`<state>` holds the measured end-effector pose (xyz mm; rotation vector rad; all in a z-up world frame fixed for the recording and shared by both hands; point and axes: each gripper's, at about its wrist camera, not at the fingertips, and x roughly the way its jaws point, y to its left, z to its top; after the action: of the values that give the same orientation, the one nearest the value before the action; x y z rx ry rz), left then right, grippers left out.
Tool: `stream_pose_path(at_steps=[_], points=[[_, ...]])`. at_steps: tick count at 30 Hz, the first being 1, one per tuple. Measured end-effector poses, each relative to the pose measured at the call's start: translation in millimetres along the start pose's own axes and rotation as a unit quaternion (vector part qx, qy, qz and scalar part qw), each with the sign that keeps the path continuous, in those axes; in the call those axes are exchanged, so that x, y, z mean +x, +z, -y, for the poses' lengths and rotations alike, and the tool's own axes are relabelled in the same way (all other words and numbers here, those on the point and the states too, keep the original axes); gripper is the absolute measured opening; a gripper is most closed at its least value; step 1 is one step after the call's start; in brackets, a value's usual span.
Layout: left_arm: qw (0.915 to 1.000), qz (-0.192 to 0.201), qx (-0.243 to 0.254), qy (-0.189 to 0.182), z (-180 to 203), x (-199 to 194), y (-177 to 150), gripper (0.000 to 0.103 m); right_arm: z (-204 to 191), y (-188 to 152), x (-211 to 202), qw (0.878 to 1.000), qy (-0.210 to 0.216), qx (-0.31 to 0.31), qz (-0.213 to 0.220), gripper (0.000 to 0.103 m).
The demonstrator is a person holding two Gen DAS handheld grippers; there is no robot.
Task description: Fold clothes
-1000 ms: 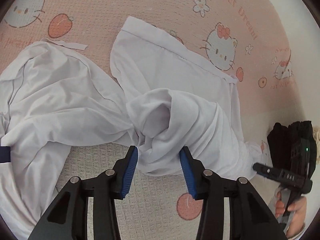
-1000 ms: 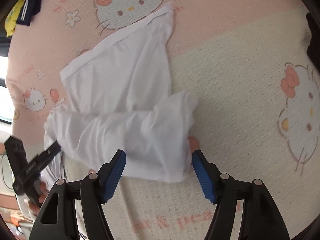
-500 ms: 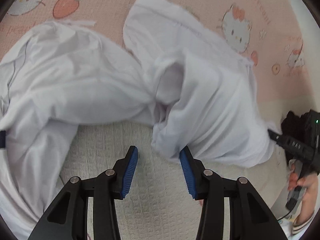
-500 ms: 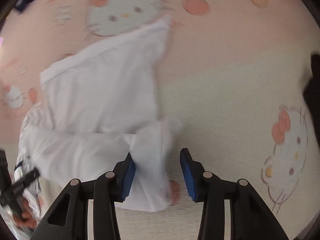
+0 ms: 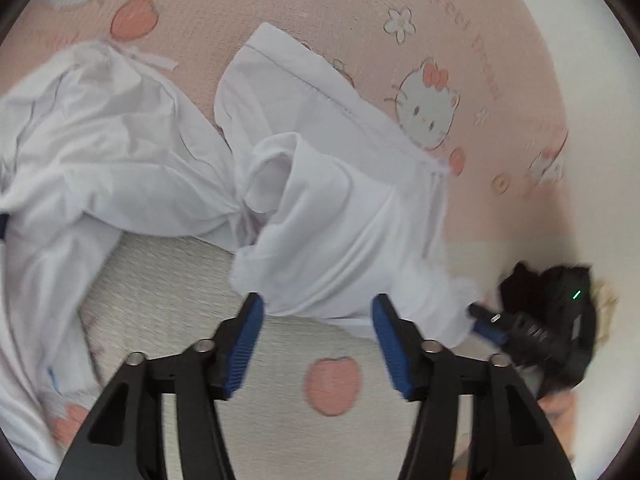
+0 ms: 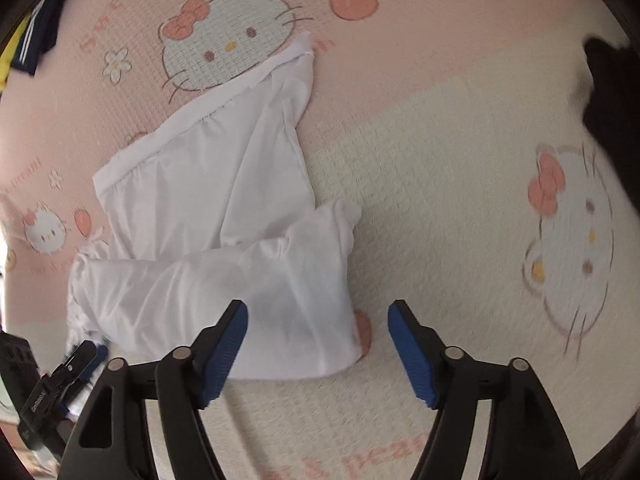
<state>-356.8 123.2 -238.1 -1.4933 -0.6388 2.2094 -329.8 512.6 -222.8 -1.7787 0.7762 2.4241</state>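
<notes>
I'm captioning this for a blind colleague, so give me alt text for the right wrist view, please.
The open right gripper, with blue pads, hovers over a crumpled white garment lying on a pink and cream cartoon-cat mat; nothing is held. The left gripper shows at the garment's lower left edge, and dark clothing sits at the far right.

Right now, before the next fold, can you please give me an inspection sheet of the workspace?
Surface: pink and cream cartoon-cat mat, textured, lying flat.
Job's things: white garment, crumpled, partly folded over itself; second white garment beside it, bunched.
Clutter: dark striped cloth at the mat's far corner; black item at the right edge.
Grippers: left gripper open, fingers near the garment's edge; right gripper open above the garment's corner.
Cables: nothing seen.
Surroundings: pale floor past the mat.
</notes>
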Motion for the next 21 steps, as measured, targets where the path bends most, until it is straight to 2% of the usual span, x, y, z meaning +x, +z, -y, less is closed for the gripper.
stream_pose_path(at_steps=[1,4,7,11,14,18,21], points=[[0.9997,-0.001,-0.018,-0.016,-1.9,-0.7,-1.2,0.068,3.0,-2.7,-0.2,1.0,0.013,0.017,-0.001,0.074],[0.9949,-0.006,-0.077,-0.065,-5.6,0.7,-7.4,0.068,12.1,-10.8,-0.8,0.996,0.054,0.07,-0.005,0.076],[0.9885,-0.004,-0.121,-0.09,-6.8,4.8,-11.3,0.069,23.0,-18.8,2.6,0.983,0.117,0.138,-0.018,0.079],[0.9805,0.007,-0.157,-0.118,-8.4,8.0,-19.8,0.069,28.4,-26.9,5.8,0.967,0.175,0.181,-0.04,0.08],[0.9745,0.022,-0.185,-0.125,-14.0,8.2,-24.3,0.069,34.8,-33.5,8.2,0.956,0.19,0.218,-0.04,0.081],[0.9657,0.017,-0.22,-0.136,-20.3,19.4,-25.7,0.069,43.4,-42.4,11.7,0.94,0.209,0.268,-0.039,0.086],[0.9605,0.011,-0.238,-0.143,-15.6,37.5,-20.3,0.069,56.8,-52.7,24.3,0.914,0.215,0.34,-0.051,0.086]])
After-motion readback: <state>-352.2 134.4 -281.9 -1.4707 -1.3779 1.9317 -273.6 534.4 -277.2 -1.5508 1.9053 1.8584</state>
